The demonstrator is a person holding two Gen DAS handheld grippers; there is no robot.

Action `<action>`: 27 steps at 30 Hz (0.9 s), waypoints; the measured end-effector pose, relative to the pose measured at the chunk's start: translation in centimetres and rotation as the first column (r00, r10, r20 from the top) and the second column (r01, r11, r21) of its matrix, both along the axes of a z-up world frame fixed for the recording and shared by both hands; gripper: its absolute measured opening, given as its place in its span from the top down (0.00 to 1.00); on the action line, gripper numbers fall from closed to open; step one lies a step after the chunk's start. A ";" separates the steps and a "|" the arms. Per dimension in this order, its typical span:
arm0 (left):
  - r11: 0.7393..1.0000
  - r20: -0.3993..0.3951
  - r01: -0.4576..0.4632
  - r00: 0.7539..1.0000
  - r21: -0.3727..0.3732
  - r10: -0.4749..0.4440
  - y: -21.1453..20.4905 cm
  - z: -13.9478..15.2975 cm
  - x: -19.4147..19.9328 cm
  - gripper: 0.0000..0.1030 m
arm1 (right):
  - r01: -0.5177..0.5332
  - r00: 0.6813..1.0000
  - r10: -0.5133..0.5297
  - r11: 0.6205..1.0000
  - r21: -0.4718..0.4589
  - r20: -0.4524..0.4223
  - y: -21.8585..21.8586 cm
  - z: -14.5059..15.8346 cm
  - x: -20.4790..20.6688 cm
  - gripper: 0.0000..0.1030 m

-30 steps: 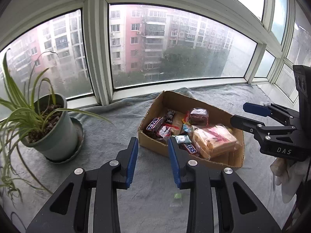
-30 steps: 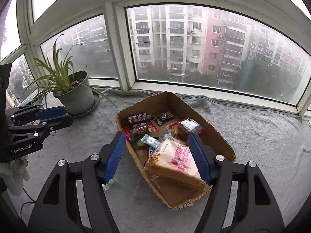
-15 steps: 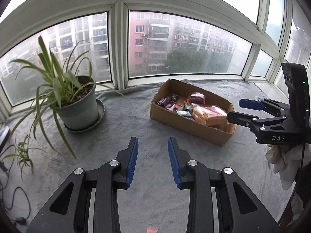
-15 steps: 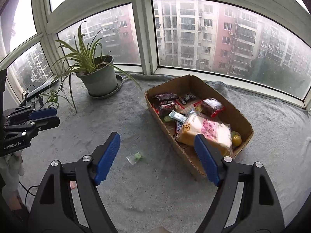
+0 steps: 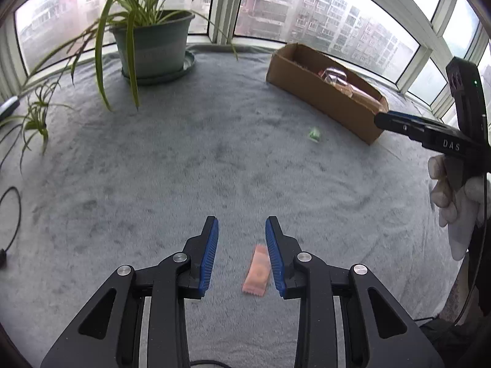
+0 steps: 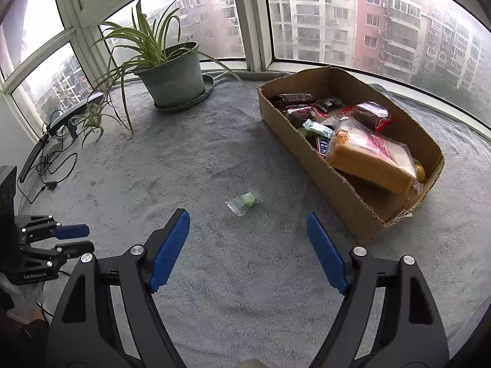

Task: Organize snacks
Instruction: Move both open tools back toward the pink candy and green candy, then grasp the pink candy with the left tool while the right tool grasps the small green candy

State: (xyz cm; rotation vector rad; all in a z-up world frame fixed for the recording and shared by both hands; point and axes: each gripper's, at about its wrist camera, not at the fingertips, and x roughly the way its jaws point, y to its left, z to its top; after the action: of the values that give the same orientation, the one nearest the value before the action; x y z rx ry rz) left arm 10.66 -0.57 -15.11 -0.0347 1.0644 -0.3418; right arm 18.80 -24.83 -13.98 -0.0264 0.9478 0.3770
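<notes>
The left gripper (image 5: pixel 241 247) tips down at the grey blanket (image 5: pixel 184 168), its jaws partly open and holding nothing. A pink packet (image 5: pixel 257 273) lies under them by one blue pad. The right gripper (image 6: pixel 248 250) is wide open and empty, tipped down near a green candy (image 6: pixel 245 201) beside the snack box (image 6: pixel 337 190)

The cardboard box (image 5: pixel 325 98) wall hides most snacks in the left wrist view.
</notes>
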 end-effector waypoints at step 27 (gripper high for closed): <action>0.990 -0.030 0.107 0.994 0.087 -0.105 -1.9 -4.4 -2.9 0.71 | 0.036 0.985 -0.042 0.999 -0.038 -0.169 4.4 -7.4 6.1 0.51</action>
State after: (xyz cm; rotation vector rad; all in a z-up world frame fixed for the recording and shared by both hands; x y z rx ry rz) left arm 7.80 -2.51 -19.55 0.0976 1.1082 -0.3904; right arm 24.92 -20.44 -21.37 -0.0073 1.1215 0.3307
